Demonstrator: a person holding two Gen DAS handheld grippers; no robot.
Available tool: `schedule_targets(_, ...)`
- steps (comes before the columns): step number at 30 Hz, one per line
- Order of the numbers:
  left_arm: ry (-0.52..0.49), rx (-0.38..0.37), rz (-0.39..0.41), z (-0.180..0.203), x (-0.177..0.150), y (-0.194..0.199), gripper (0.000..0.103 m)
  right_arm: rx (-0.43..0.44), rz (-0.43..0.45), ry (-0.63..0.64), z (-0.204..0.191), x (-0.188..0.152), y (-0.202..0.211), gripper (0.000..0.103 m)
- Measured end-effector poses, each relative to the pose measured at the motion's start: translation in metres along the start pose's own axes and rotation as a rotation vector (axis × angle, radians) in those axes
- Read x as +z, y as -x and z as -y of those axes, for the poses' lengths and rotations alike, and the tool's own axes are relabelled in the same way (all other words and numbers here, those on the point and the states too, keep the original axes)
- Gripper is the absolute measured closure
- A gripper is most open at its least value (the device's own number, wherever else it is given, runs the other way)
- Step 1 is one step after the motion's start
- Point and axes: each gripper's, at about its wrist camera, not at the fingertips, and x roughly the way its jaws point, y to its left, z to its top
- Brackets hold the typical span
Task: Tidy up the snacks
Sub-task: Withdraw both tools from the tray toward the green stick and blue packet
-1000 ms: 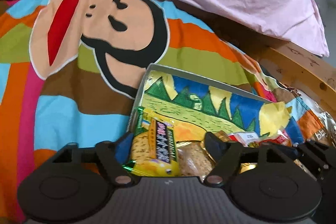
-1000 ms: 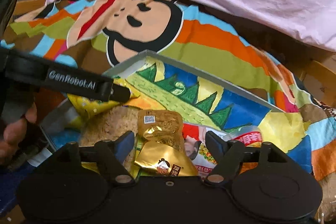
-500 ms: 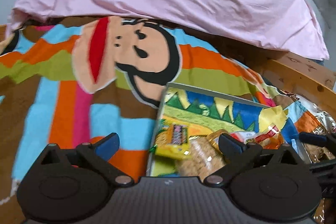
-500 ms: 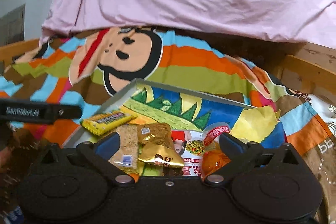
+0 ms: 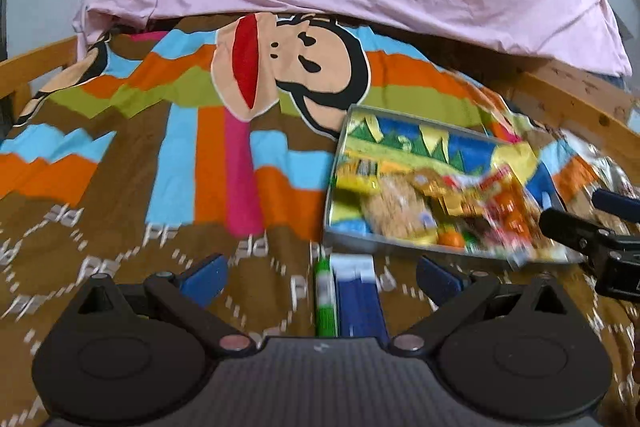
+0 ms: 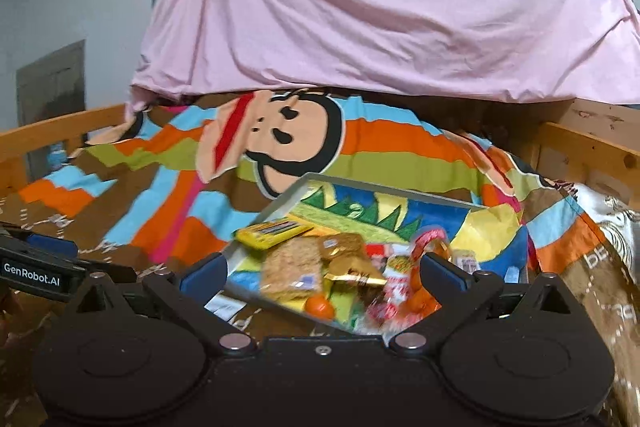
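Note:
A shallow grey tray (image 5: pixel 334 183) with a colourful painted lining lies on the bedspread, also in the right wrist view (image 6: pixel 280 205). It holds several snacks: a yellow bar (image 6: pixel 274 231), a brown cracker pack (image 6: pixel 292 269), a gold pouch (image 6: pixel 354 273), red packets (image 6: pixel 394 283) and small oranges (image 6: pixel 320 307). My left gripper (image 5: pixel 320 277) is open and empty, above a green and blue packet (image 5: pixel 354 301) lying in front of the tray. My right gripper (image 6: pixel 322 273) is open and empty, just before the tray's near edge.
A colourful monkey-print bedspread (image 5: pixel 180 155) covers the bed. A pink sheet (image 6: pixel 380 11) is heaped at the back. Wooden bed rails run on the left (image 6: pixel 52 135) and right (image 5: pixel 576 111). A shiny bag (image 6: pixel 612 223) lies to the right of the tray.
Both grippers have pulled back and up from the tray. The left one opened and let go of the yellow bar, which now lies in the tray.

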Motion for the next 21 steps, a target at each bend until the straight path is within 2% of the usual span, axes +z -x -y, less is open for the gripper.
schedule_targets(6, -0.023, 0.034, -0.001, 0.007, -0.025, 0.041, 0.001, 0.057, -0.032, 0.002, -0.008, -0.021, 0.040, 0.001)
schedule_targets(10, -0.015, 0.049, 0.027, 0.012, -0.043, 0.060, 0.001, 0.072, -0.066, -0.002, -0.014, -0.038, 0.055, 0.001)
schedule_targets(15, 0.076, 0.046, 0.013, 0.009, -0.063, 0.068, 0.001, 0.086, -0.086, 0.014, -0.019, -0.045, 0.062, 0.001)
schedule_targets(21, 0.072, 0.075, -0.007, 0.008, -0.073, 0.065, 0.001, 0.086, -0.118, -0.005, -0.017, -0.049, 0.055, 0.001)
